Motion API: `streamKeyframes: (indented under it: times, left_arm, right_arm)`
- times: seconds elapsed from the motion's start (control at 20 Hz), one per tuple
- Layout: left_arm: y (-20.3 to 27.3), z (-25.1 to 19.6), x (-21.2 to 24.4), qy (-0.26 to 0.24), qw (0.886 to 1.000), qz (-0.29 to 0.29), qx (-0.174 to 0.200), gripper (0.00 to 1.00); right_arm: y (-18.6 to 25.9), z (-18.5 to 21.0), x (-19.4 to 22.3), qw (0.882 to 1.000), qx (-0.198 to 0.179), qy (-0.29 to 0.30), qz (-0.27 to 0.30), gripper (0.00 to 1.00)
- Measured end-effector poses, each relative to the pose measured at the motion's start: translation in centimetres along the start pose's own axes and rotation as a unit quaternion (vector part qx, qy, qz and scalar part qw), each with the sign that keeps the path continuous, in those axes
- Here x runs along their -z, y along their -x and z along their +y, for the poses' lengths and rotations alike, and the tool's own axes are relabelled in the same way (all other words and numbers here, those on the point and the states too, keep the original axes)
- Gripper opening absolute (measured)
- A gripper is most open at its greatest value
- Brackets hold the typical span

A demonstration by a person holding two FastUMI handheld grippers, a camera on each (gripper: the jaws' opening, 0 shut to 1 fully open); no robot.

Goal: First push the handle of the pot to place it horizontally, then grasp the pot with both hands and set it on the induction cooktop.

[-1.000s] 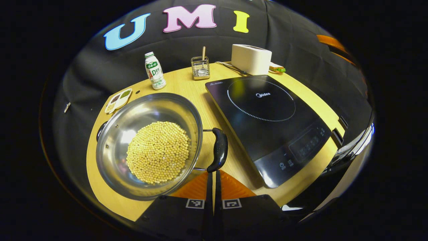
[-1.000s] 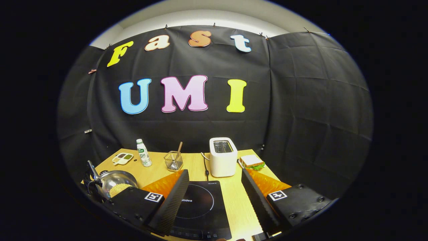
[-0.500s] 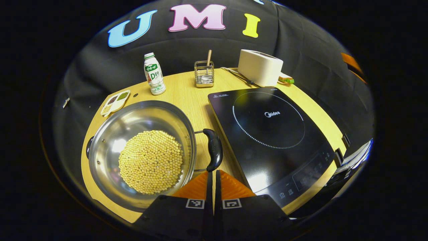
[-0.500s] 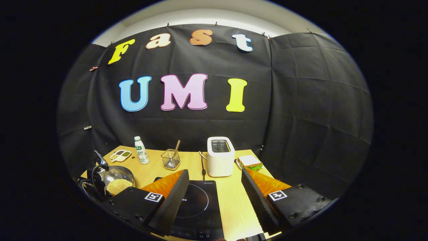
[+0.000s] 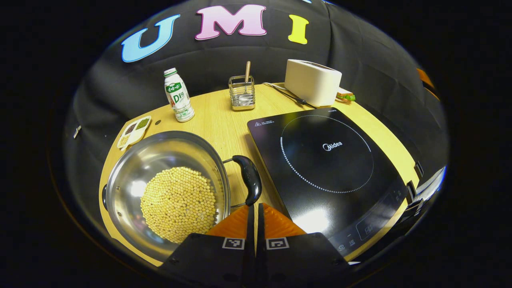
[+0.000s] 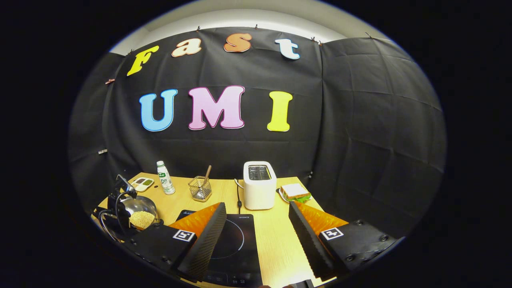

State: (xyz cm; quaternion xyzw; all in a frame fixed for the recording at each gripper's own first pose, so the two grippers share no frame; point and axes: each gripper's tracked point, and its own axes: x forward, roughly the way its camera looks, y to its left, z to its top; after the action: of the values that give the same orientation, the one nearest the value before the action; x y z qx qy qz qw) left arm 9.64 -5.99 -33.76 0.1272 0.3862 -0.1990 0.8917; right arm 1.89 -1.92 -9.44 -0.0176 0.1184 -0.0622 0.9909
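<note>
A steel pot (image 5: pixel 132 168) holding yellow beans (image 5: pixel 178 204) sits on the wooden table (image 5: pixel 216 120), left of the black induction cooktop (image 5: pixel 328 160). The pot's black side handle (image 5: pixel 250 180) points toward the cooktop. My left gripper (image 5: pixel 255 208) is shut with nothing held, its tips touching the near end of that handle. In the right gripper view, my right gripper (image 6: pixel 256 228) hangs open above the cooktop (image 6: pixel 232 244), and the pot (image 6: pixel 138 212) lies far to its left with the left gripper's body (image 6: pixel 118 200) beside it.
Along the back of the table stand a small bottle (image 5: pixel 177 96), a wire holder with a spoon (image 5: pixel 242 92), a white toaster (image 5: pixel 313 82) and a sandwich (image 6: pixel 295 193). A small divided dish (image 5: pixel 133 130) lies behind the pot.
The left gripper has pushed at the pot handle; the pot has turned and shifted left, its handle swinging farther round. The right gripper view has drifted slightly, still open over the cooktop.
</note>
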Motion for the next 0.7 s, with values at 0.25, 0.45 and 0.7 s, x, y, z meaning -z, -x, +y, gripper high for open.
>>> streamKeyframes:
  times: [0.25, 0.45, 0.7]
  left_arm:
    - [-0.6, -0.1, -0.6, -0.003, 1.0, -0.006, 0.004, 0.05]
    - [-0.7, -0.1, -1.1, 0.004, 1.0, -0.013, 0.0, 0.05]
    - [1.8, -1.3, -1.2, 0.019, 0.999, -0.047, 0.007, 0.05]
  right_arm:
    - [0.2, 0.0, 0.3, 1.0, -0.001, 0.003, 0.006, 0.98]
    - [1.0, 0.1, 0.8, 1.0, -0.001, 0.007, 0.013, 0.98]
    - [1.9, 1.2, 1.1, 1.0, -0.01, 0.011, 0.015, 0.98]
